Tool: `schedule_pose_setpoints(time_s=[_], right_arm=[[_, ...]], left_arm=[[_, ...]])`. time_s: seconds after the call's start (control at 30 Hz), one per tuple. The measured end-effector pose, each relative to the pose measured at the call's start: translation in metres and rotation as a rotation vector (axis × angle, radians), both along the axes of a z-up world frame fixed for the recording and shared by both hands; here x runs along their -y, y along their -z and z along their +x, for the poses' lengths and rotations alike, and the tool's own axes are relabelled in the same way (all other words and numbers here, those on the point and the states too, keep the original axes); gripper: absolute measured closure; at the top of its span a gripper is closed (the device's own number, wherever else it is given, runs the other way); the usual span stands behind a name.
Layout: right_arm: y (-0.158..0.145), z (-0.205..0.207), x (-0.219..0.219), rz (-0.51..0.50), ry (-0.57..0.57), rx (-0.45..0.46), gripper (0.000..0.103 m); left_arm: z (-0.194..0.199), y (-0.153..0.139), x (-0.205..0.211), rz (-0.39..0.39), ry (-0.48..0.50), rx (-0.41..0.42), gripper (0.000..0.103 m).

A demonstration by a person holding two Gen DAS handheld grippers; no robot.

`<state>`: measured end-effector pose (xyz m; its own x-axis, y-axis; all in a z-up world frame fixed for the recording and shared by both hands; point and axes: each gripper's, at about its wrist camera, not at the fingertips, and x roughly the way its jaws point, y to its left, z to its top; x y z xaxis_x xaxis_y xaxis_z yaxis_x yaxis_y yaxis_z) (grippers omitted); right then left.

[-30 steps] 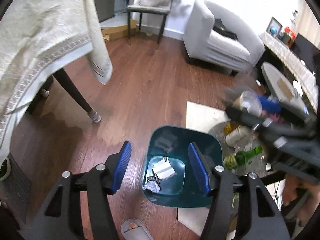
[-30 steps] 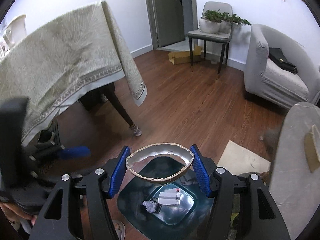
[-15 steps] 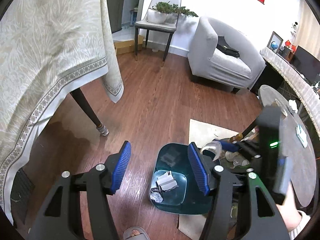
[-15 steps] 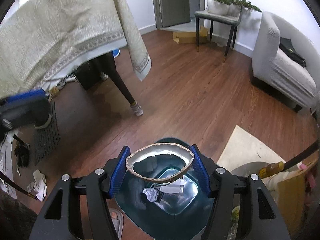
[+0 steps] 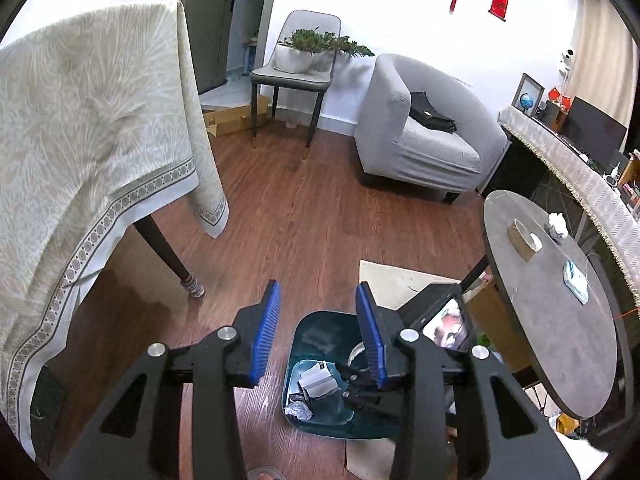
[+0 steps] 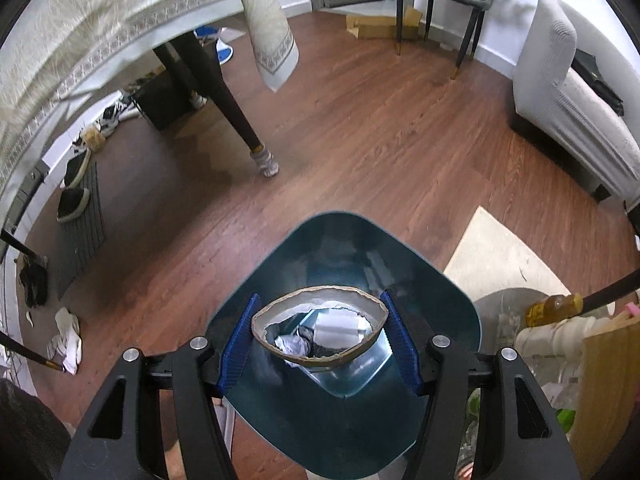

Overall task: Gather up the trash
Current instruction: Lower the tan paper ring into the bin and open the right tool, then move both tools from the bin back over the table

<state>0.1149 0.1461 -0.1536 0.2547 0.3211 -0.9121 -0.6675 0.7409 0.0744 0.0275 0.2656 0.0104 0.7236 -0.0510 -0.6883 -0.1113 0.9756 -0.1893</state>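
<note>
Right wrist: fingers (image 6: 320, 332) gripping tape roll (image 6: 320, 334) lowered into bin (image 6: 344, 248); left fingers (image 5: 318, 334) (spread, empty) lifted.

The left gripper's (image 5: 318, 334) right finger hides part of the bin (image 5: 308, 330) and most of the ring held inside. The bin's near rim (image 6: 360, 468) runs off the bottom edge in the right wrist view.
</note>
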Motion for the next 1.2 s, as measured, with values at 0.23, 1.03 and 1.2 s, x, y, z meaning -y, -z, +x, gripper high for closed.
schedule_pose_setpoints(time_s=[0.23, 1.03, 1.2], right_arm=[[0.018, -0.004, 0.001, -0.066, -0.018, -0.042, 0.035], [-0.086, -0.028, 0.033, 0.142, -0.07, 0.091, 0.032], [-0.117, -0.032, 0.049, 0.211, -0.07, 0.137, 0.032]], left_arm=[[-0.001, -0.011, 0.008, -0.007, 0.007, 0.019, 0.062], [0.001, -0.055, 0.039, 0.043, 0.037, 0.125, 0.057], [0.003, -0.064, 0.049, 0.057, 0.049, 0.156, 0.053]])
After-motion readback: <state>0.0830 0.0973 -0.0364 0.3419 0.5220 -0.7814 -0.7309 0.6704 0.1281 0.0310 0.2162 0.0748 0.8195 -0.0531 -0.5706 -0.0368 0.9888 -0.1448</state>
